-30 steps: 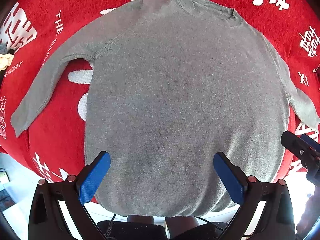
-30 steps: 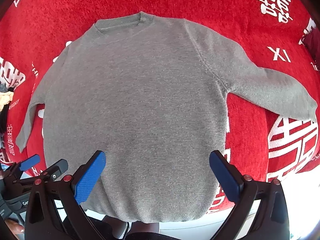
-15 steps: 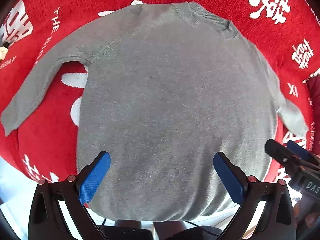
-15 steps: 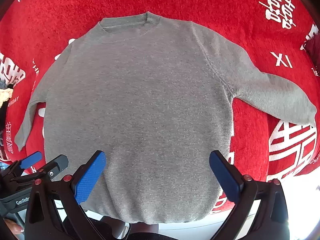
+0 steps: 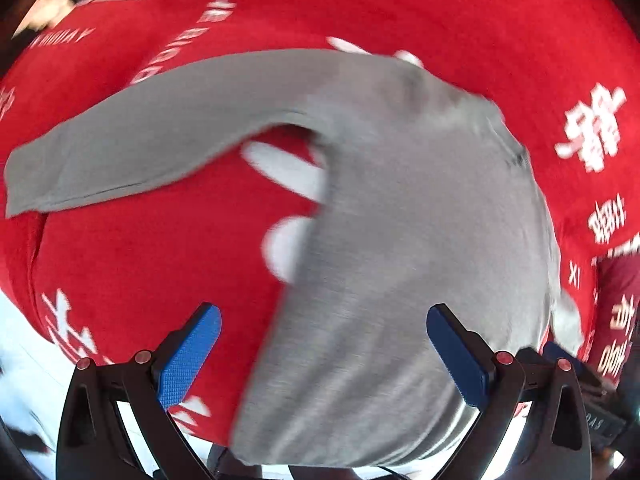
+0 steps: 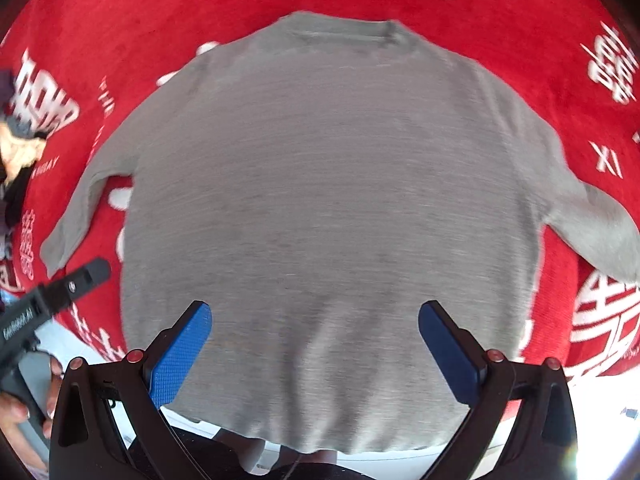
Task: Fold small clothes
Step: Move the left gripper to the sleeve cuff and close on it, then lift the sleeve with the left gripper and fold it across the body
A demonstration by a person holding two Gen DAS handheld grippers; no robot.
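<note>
Grey sweater (image 5: pixel 420 240) flat on red cloth (image 5: pixel 140 272) with white lettering; one sleeve (image 5: pixel 132 136) stretched out to left. Left gripper (image 5: pixel 324 352) above hem, blue fingers (image 5: pixel 188 356) spread wide, holding nothing. View motion-blurred.

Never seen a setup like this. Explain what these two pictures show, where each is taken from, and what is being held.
No robot here: a person holds a two-finger gripper in each hand, each with a fisheye camera looking forward along its blue fingers. One picture looks out from the left gripper, the other from the right gripper. A grey sweater lies flat, sleeves spread, on a red cloth with white lettering. Both grippers are open, above the sweater's hem end, and hold nothing.
</note>
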